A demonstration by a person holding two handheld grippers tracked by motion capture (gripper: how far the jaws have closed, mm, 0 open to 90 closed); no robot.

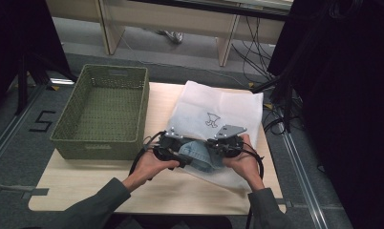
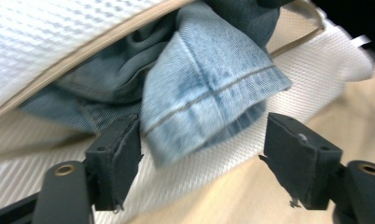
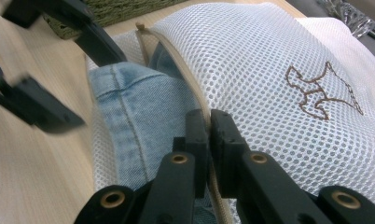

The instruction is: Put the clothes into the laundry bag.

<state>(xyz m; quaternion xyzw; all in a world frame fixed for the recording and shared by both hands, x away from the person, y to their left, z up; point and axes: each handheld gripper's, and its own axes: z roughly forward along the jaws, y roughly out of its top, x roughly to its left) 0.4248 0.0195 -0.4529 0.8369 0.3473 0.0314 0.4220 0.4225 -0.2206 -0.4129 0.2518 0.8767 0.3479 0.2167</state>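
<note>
The jeans (image 2: 209,88) lie half inside the mesh bag (image 3: 269,79) on the tabletop (image 1: 99,179). The right gripper (image 3: 209,122) is clenched on the bag's rim (could slip, closing the mouth); the left gripper (image 2: 202,161), released, straddles the denim. One jeans, one bag, one basket (image 1: 104,109).

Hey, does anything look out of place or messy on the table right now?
Only the jeans: they spill partway out of the mesh bag, a folded leg lying over its lower edge. The right gripper pinches the bag's rim; the left gripper is open around the denim.
</note>
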